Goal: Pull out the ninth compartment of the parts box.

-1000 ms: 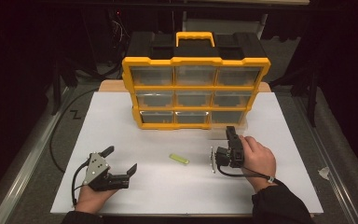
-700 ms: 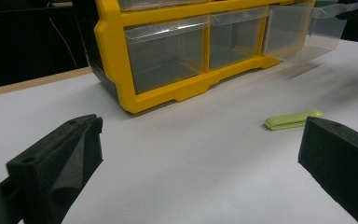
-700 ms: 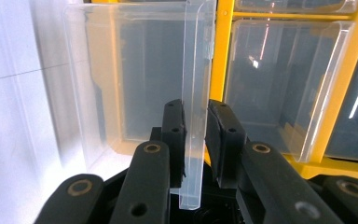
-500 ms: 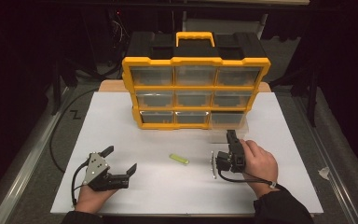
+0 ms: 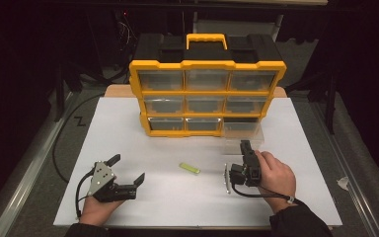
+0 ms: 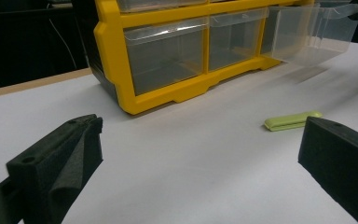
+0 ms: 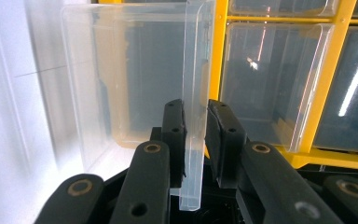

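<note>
Right gripper (image 5: 245, 148) had drawn back toward the person since the earlier high views, bringing the drawer (image 5: 243, 129) with it: the bottom-right clear drawer stood further out of the organizer (image 5: 206, 69) than half a second before. In the right gripper view the jaws were nearly closed, pinching the drawer's front lip (image 7: 195, 140) between the pads. Left gripper (image 5: 128, 170) rested unmoved on the white table (image 5: 306, 148), jaws wide apart, holding nothing. Green piece (image 5: 189, 168) lay in the same spot, between the two grippers, well short of the drawer; also seen at (image 6: 292, 120). Judgement: the drawer looked open enough to receive the piece; picking it up likely falls to the left gripper.
</note>
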